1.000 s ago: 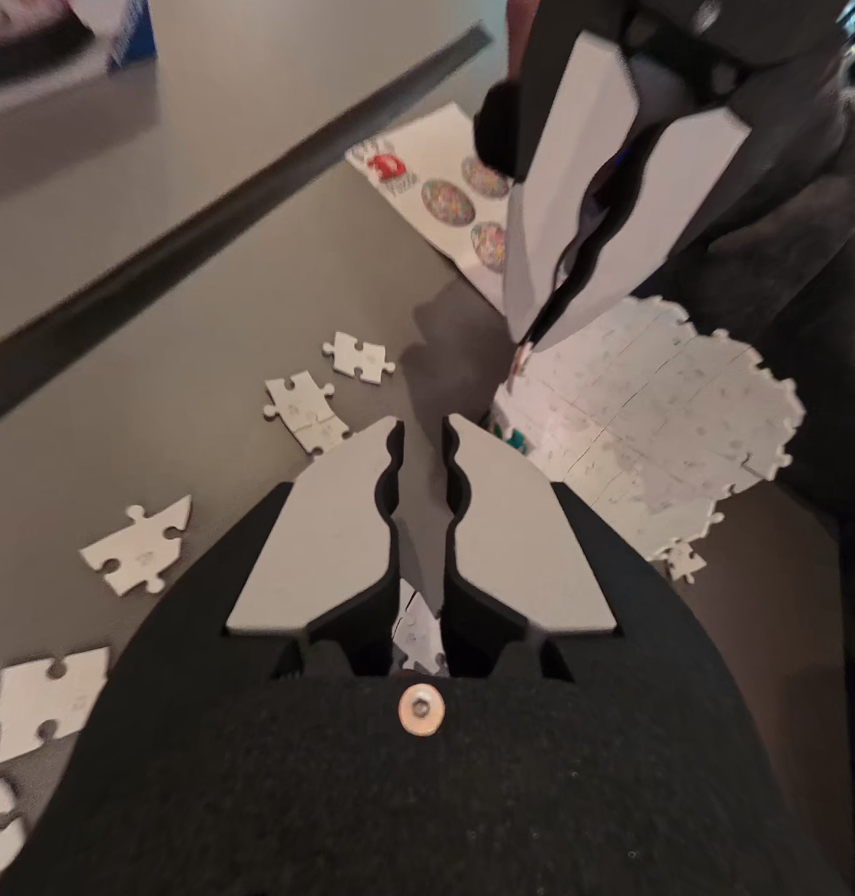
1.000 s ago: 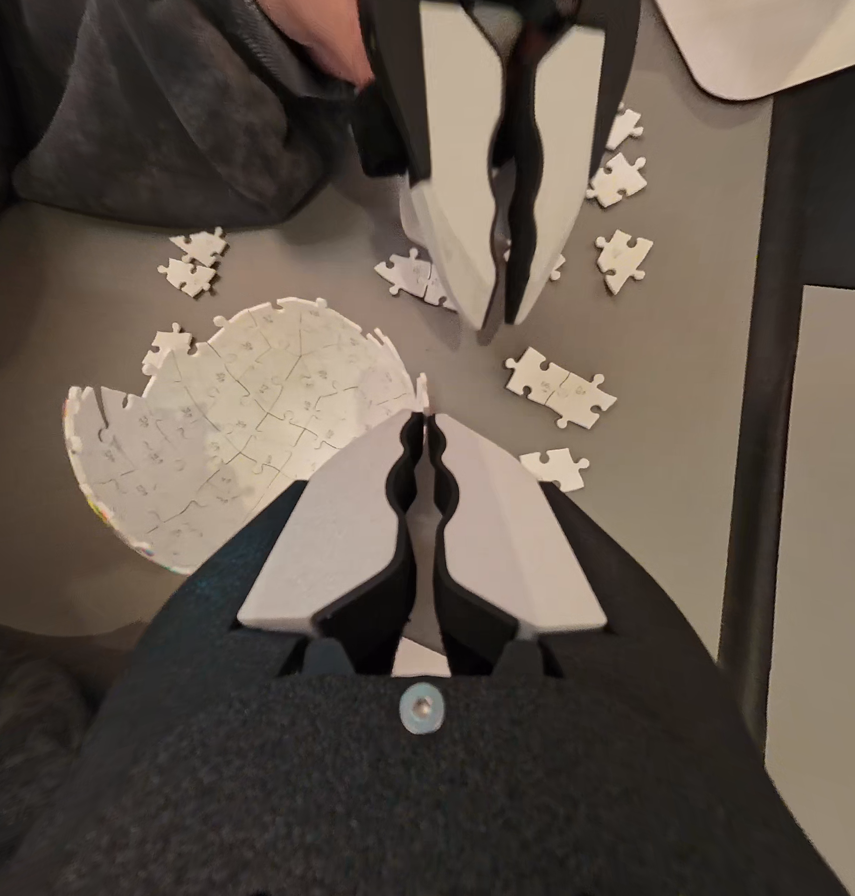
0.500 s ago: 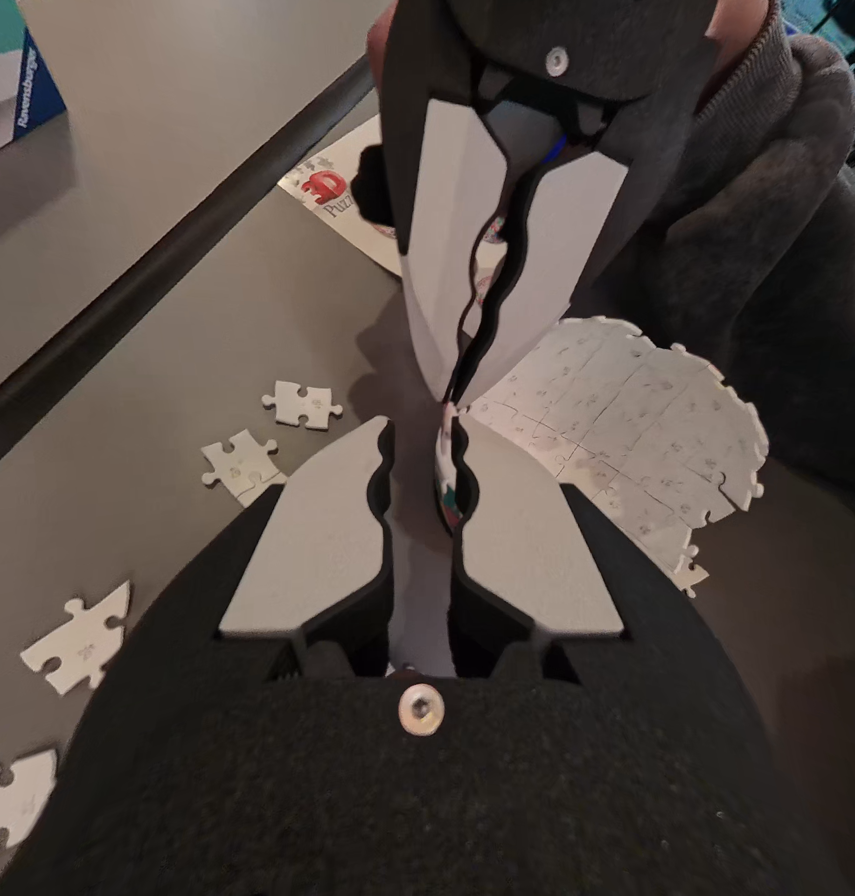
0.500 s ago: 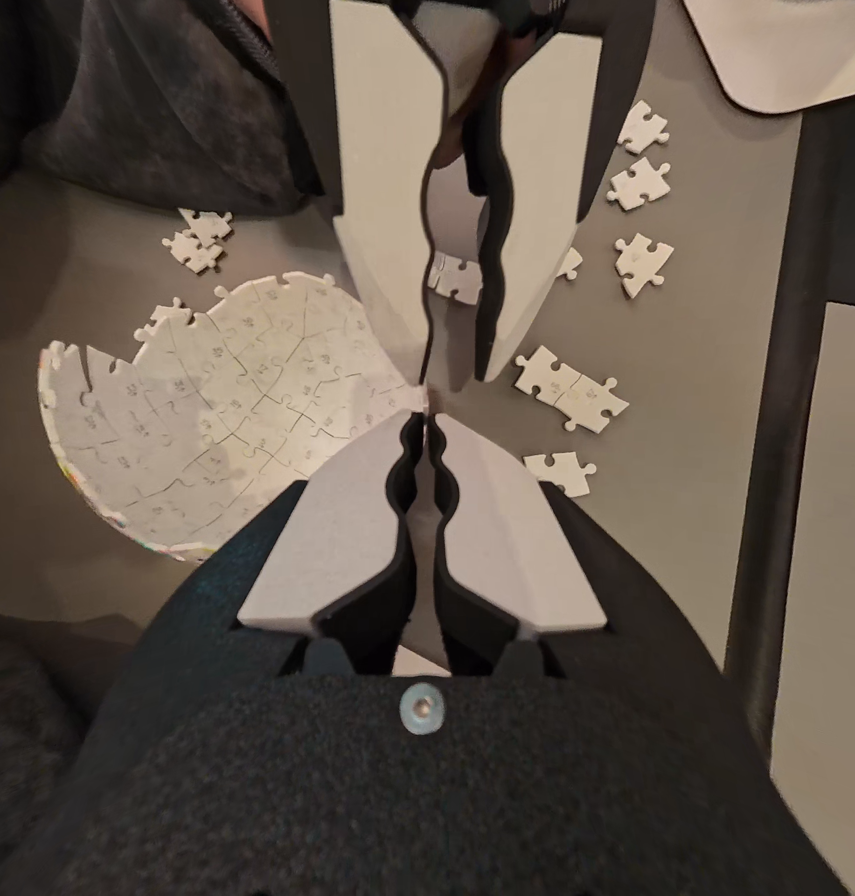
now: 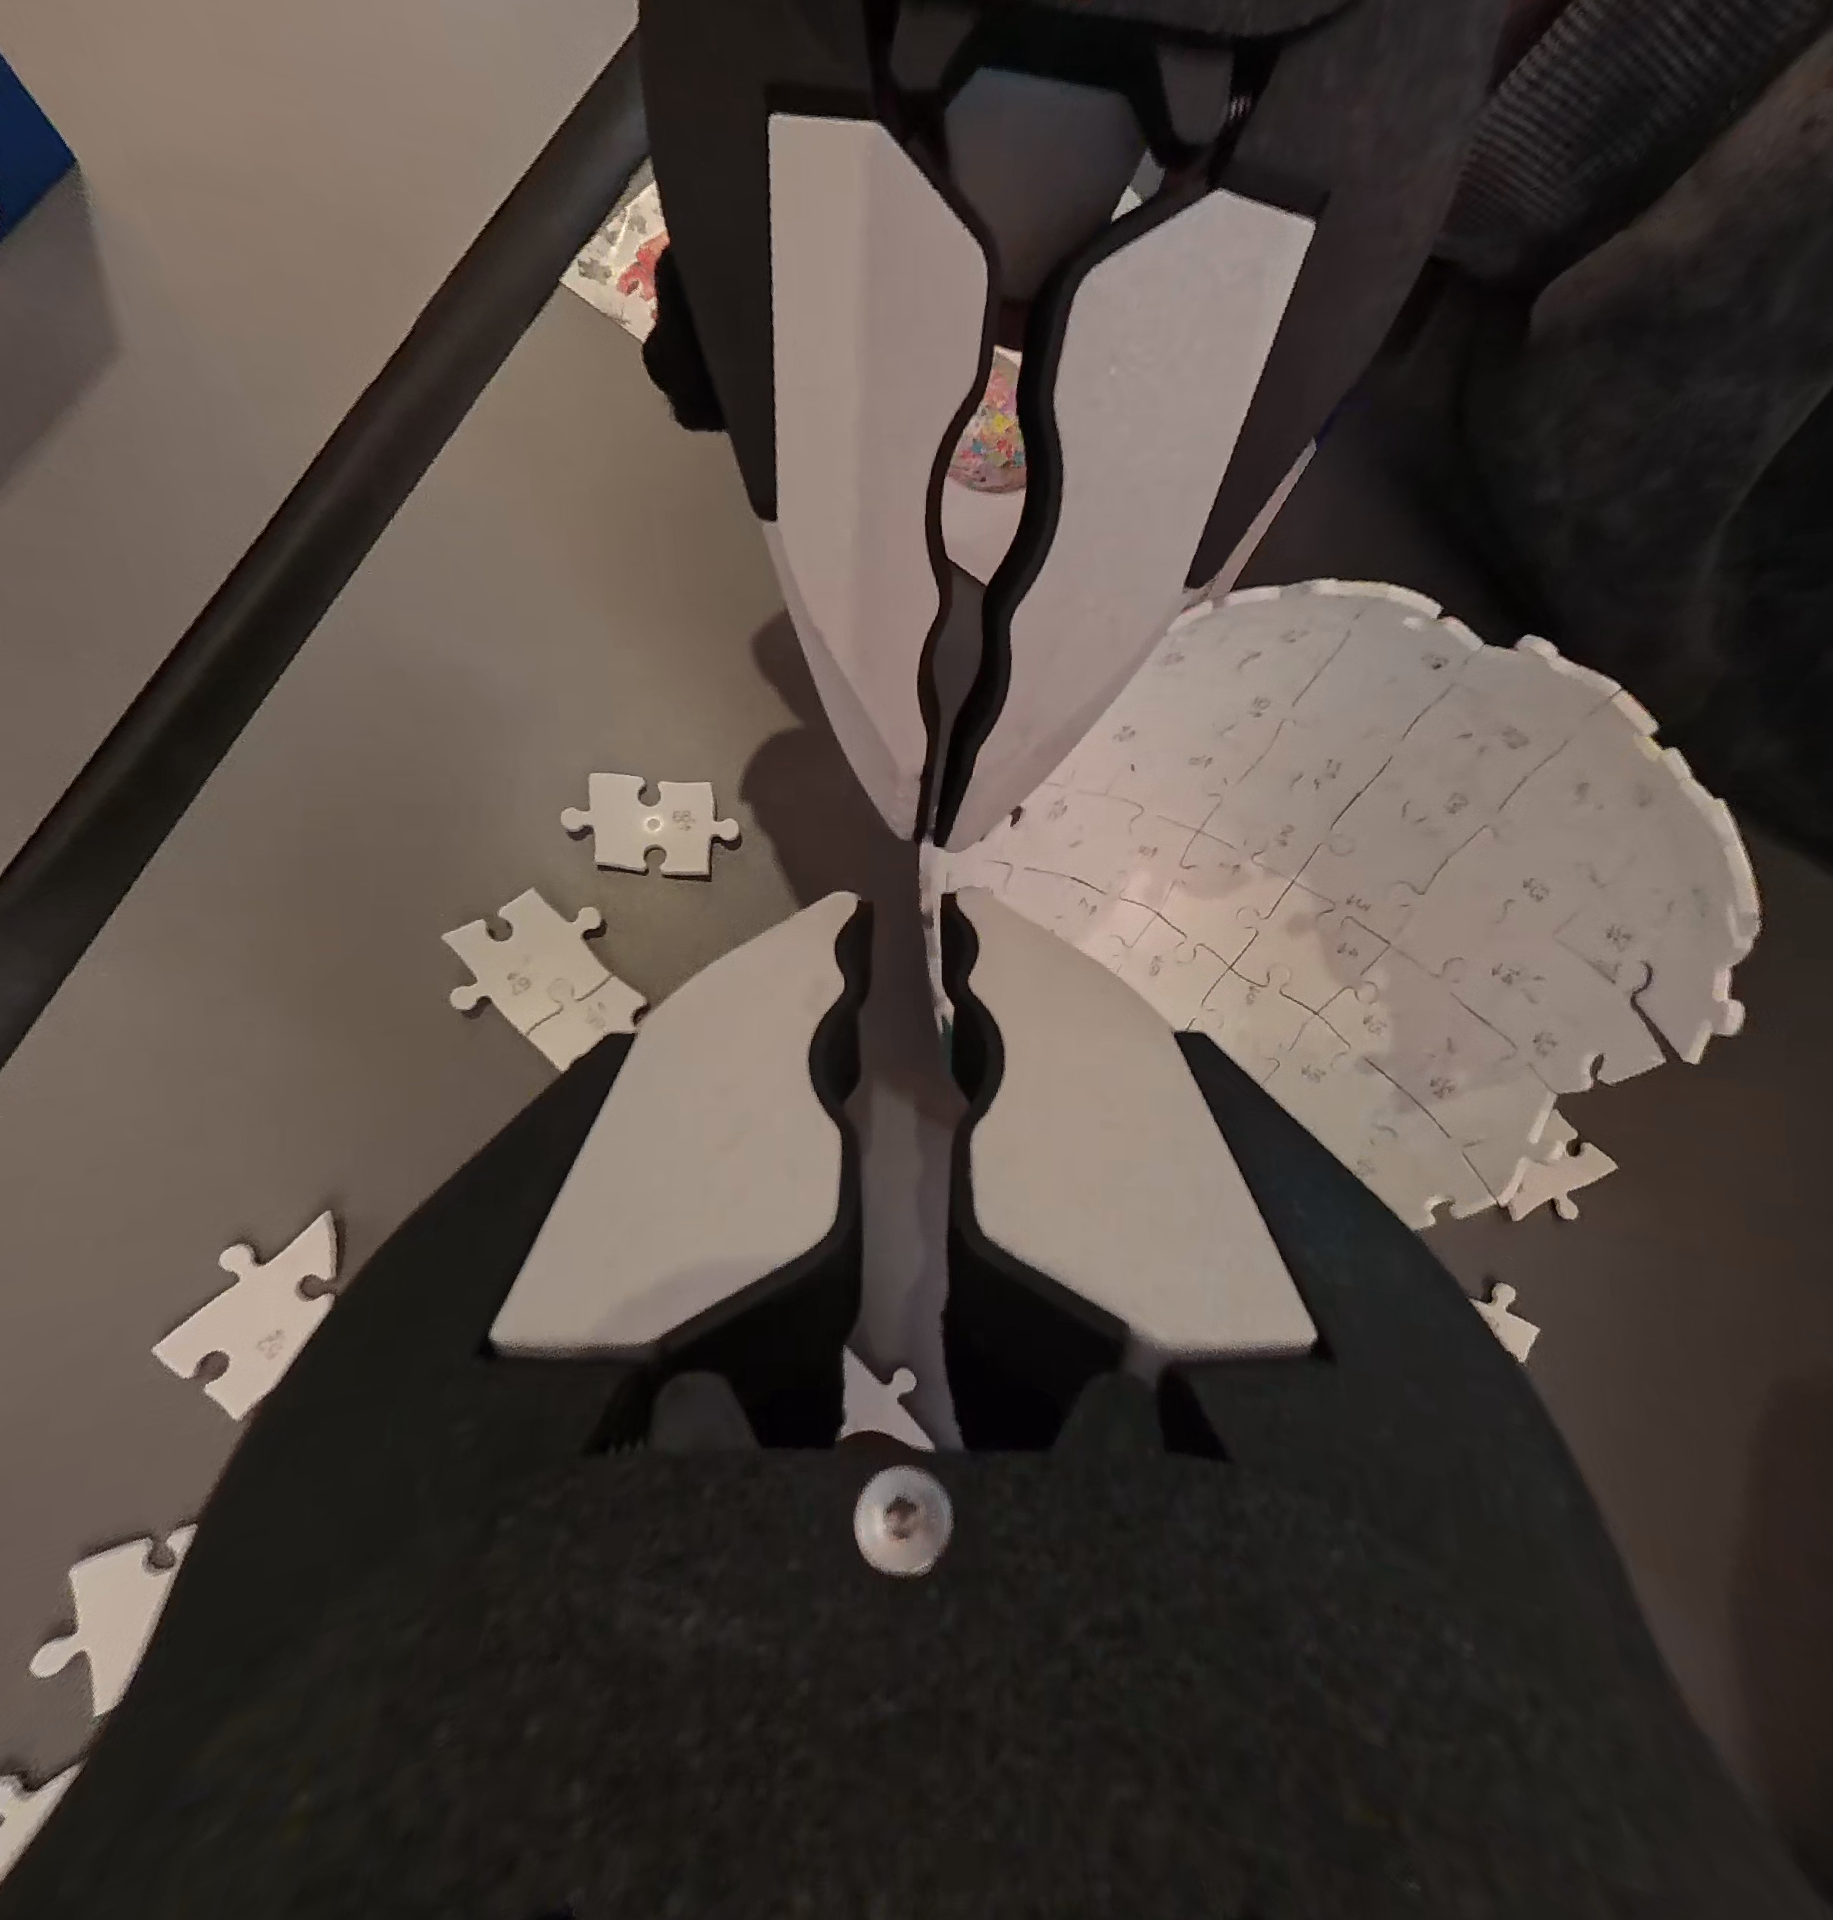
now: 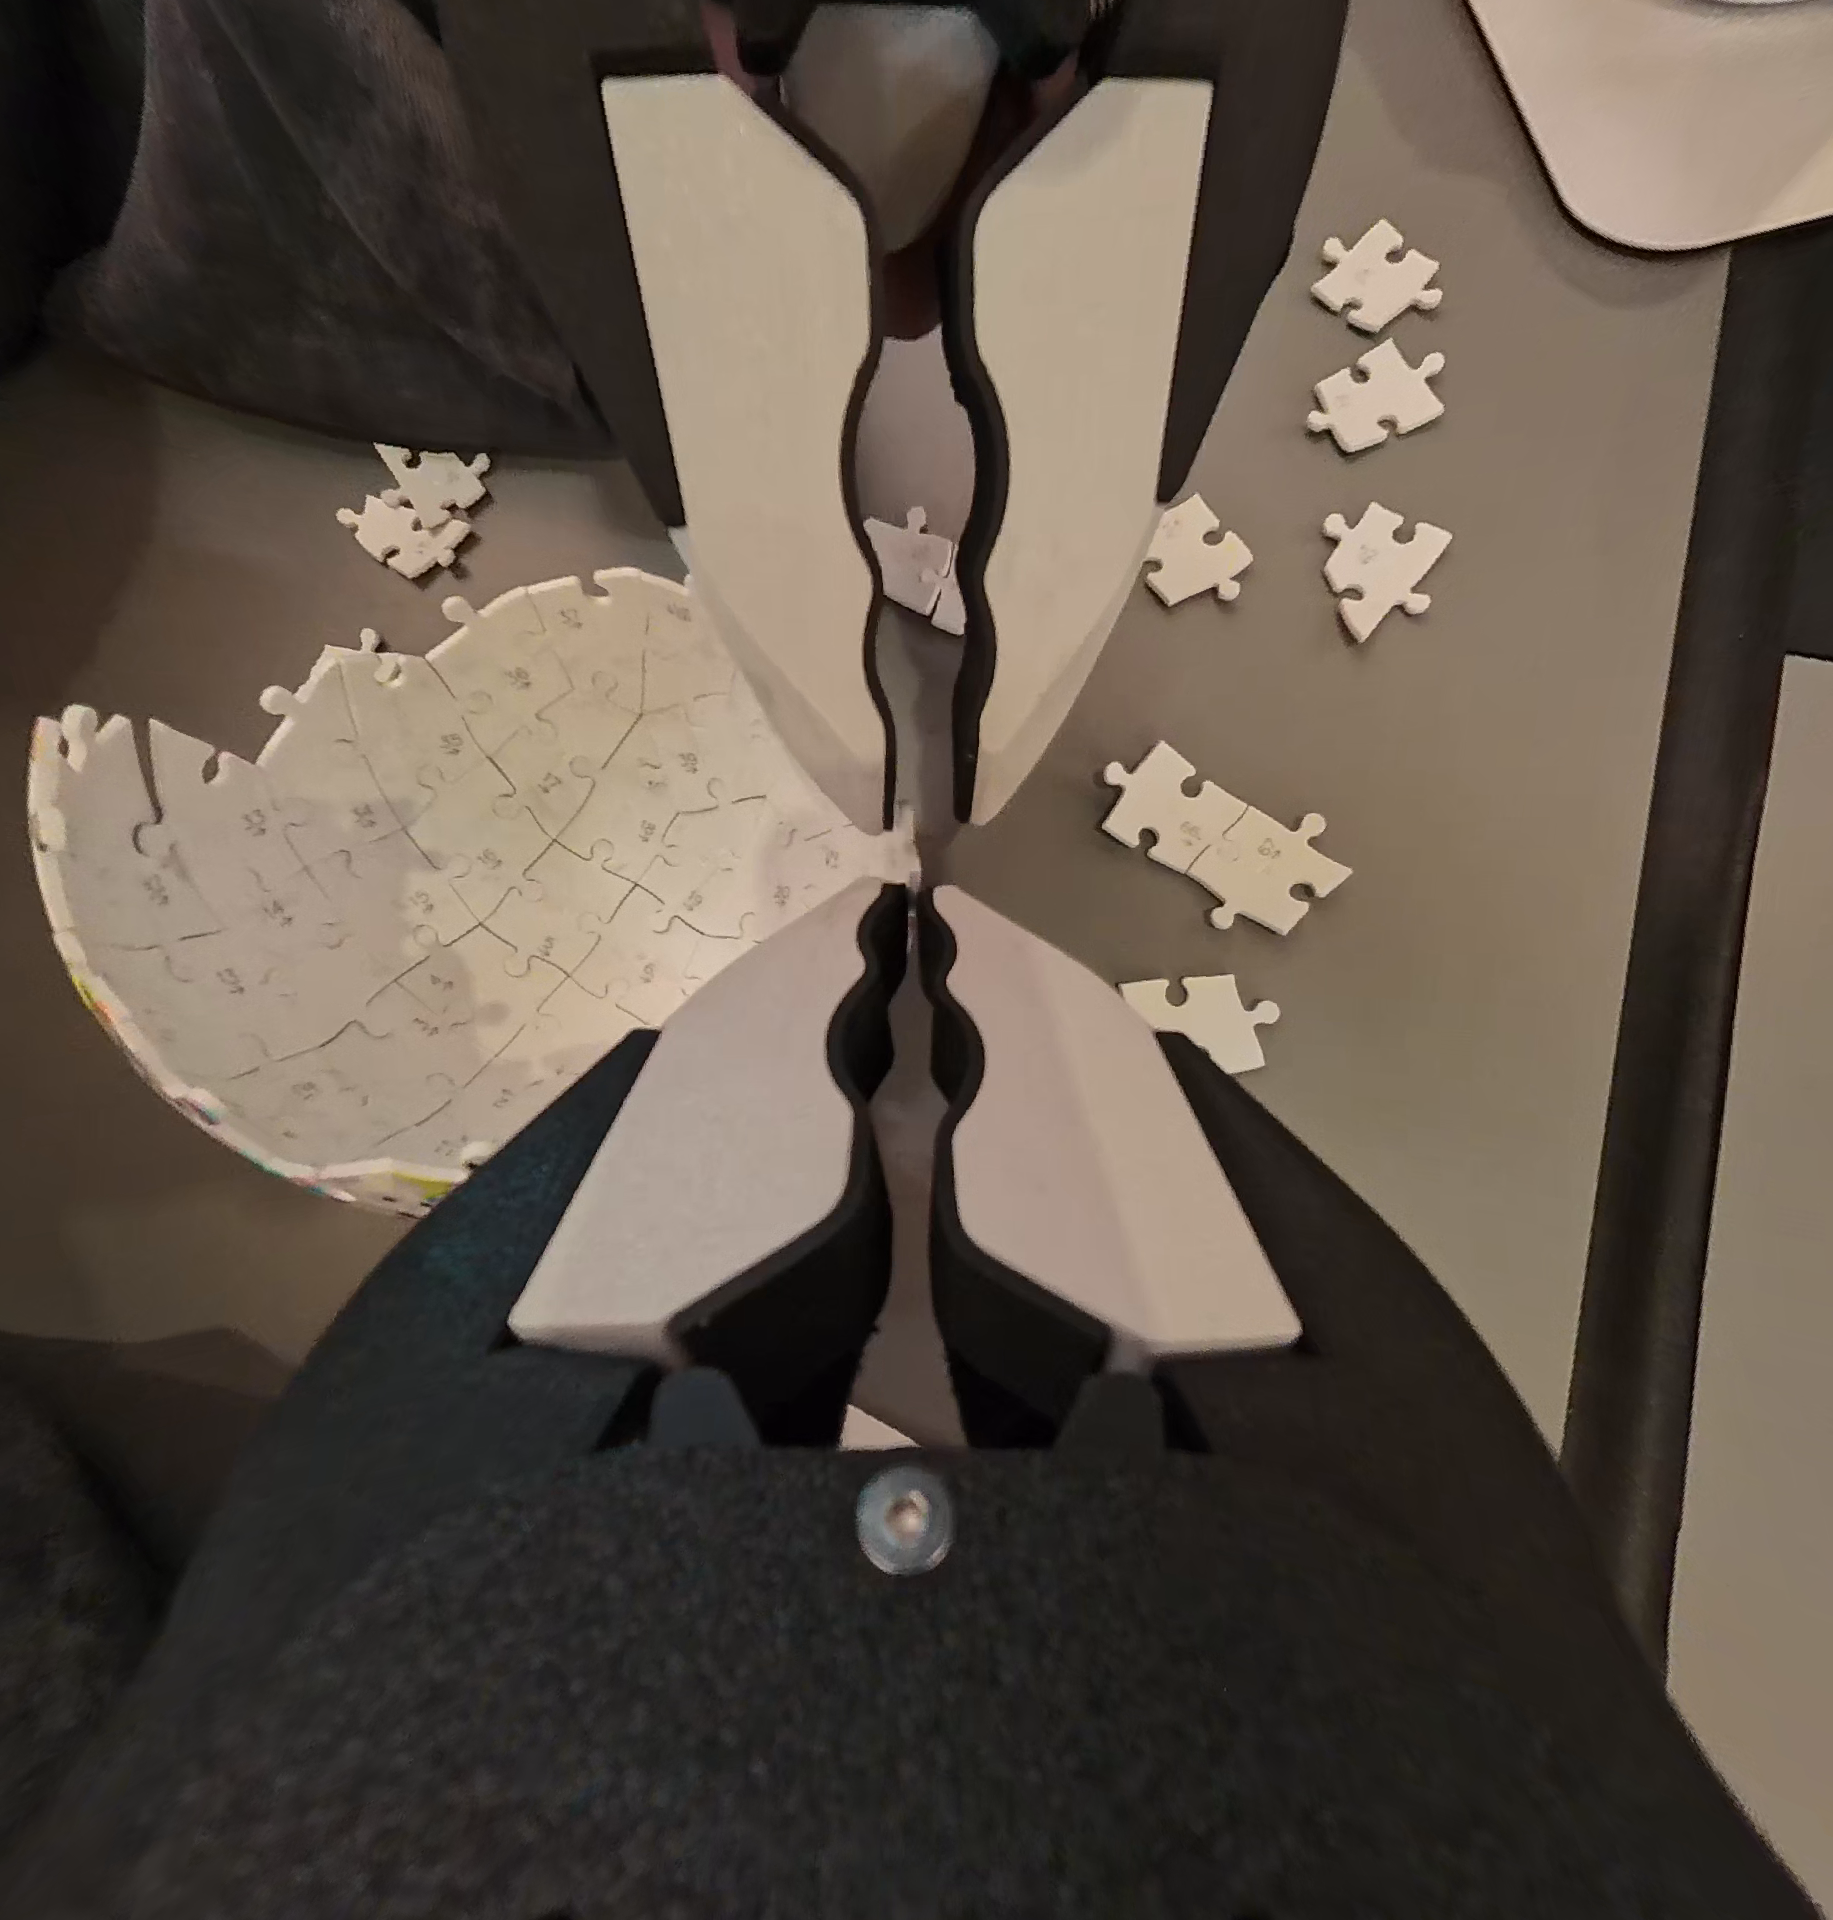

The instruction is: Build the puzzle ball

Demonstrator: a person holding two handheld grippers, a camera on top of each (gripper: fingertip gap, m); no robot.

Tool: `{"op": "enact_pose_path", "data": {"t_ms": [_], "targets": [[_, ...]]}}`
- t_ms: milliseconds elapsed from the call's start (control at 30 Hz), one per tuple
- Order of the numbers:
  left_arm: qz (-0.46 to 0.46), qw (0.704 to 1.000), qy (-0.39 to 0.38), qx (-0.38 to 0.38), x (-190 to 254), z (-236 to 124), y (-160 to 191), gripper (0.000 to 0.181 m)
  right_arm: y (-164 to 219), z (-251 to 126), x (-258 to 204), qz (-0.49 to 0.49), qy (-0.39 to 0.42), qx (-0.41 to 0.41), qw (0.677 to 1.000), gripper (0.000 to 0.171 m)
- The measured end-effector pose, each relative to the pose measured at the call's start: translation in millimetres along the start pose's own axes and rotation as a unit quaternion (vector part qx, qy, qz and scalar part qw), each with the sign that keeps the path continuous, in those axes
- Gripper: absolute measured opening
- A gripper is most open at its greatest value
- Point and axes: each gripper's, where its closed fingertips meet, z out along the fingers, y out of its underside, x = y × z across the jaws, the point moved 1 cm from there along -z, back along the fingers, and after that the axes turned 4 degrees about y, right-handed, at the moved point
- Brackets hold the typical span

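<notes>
1. My right claw point(image 6: 912, 896) is pinched together on the rim of the half-built ball shell point(image 6: 392, 894), which lies open side up, well in from the table's dark edge strip point(image 6: 1660, 831).
2. My left claw point(image 5: 907, 925), tips slightly apart, straddles that same rim.
3. I judge I'm seating a rim piece. The next move calls for a gentle squeeze, then fetching the loose pair point(image 6: 1224, 836).

Shell point(image 6: 392, 914): white, half-built curved bowl of joined pieces, open inside facing up, jagged knobbed rim; left of centre in the right wrist view, right of centre in the left wrist view point(image 5: 1411, 894).
Outer face: coloured print shows at the shell's lower left edge.
Loose pieces point(image 6: 1224, 836): white, flat, scattered on the counter; some joined in pairs.
</notes>
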Motion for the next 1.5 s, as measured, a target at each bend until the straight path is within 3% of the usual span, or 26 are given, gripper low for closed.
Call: {"op": "enact_pose_path", "data": {"t_ms": [533,633,867,1133,1500], "targets": [[0.029,0.999,-0.021,-0.034,3,6,6,0.002,-1,0,-2,-0.003,-0.006,0.008,1.0,0.002],[0.038,0.998,-0.03,-0.035,4,6,5,0.001,0,-5,0,0.008,-0.013,0.006,1.0,0.011],[0.056,0.996,-0.048,-0.038,4,7,4,0.002,9,-20,20,0.005,-0.011,0.002,1.0,0.001],[0.069,0.996,-0.052,-0.031,3,7,4,0.001,25,19,19,0.053,-0.111,0.023,0.992,0.0],[0.083,0.994,-0.065,-0.034,2,6,4,0.002,16,20,5,0.077,-0.183,0.075,0.977,0.0]]}}
